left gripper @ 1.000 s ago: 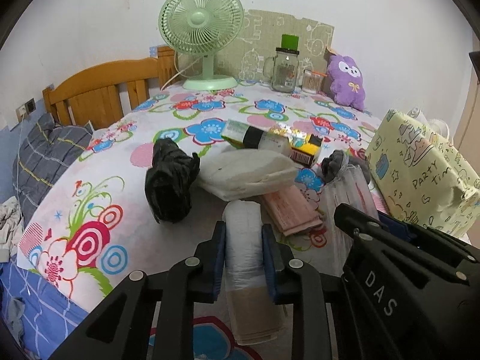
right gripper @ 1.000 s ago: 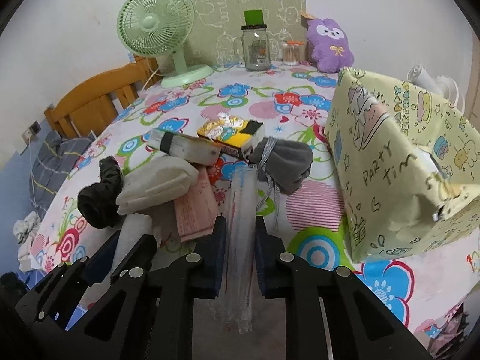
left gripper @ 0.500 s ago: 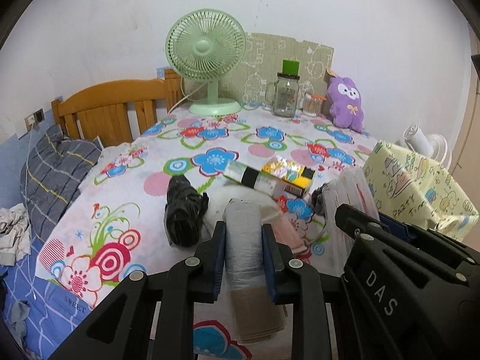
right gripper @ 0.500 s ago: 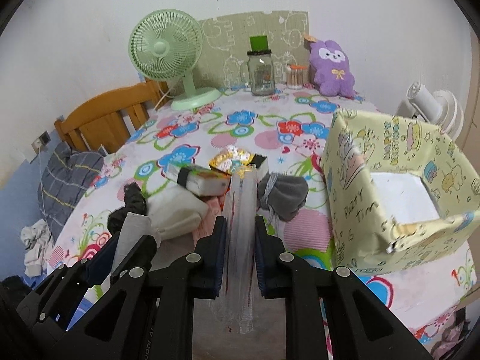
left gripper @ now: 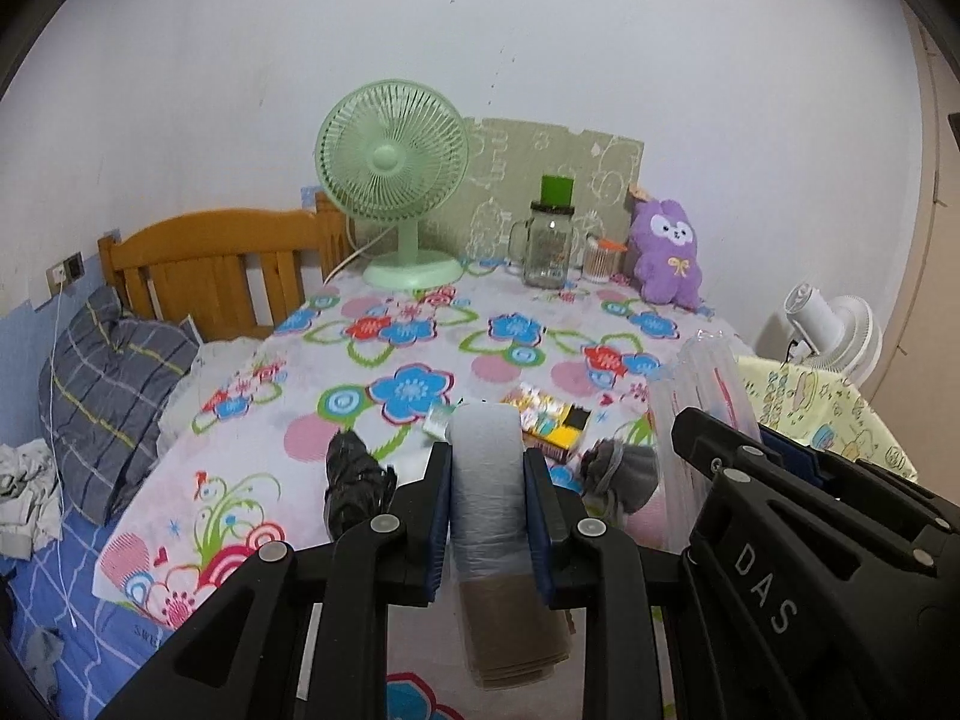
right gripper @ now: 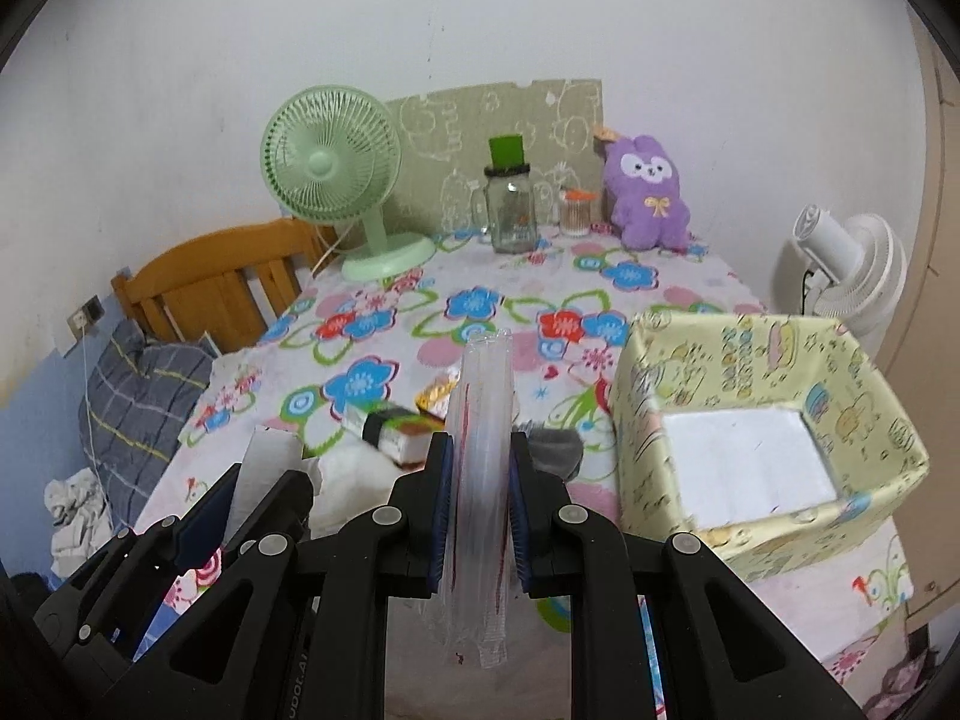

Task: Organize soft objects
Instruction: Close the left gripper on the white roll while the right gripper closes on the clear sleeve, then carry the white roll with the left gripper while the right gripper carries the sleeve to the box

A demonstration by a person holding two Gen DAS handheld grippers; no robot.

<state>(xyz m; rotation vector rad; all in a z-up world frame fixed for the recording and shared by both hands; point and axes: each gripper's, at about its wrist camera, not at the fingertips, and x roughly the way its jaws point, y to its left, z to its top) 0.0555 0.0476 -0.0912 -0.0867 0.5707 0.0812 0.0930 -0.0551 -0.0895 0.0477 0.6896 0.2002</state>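
Note:
My left gripper (left gripper: 487, 462) is shut on a grey-white soft pack (left gripper: 485, 438) with a brown lower end, held up above the flowered table (left gripper: 420, 348). The right gripper (right gripper: 478, 456) is shut on a clear plastic packet (right gripper: 483, 384), also lifted off the table. The two grippers hang side by side; the left one shows at the lower left of the right wrist view. Below lie a black bundle (left gripper: 354, 480), a grey cloth (left gripper: 624, 468) and a white pouch (right gripper: 354, 480). A yellow party-print box (right gripper: 750, 360) stands open to the right, its bottom white.
At the table's back stand a green fan (left gripper: 393, 162), a glass jar (left gripper: 549, 240) and a purple plush (left gripper: 666, 252). Snack boxes (left gripper: 552, 420) lie mid-table. A white fan (right gripper: 840, 264) stands beyond the box. A wooden headboard (left gripper: 210, 252) and a grey pillow (left gripper: 108, 384) are left.
Both grippers have risen with their loads still gripped. The table items now sit lower and farther off, and the inside of the yellow box has come into view.

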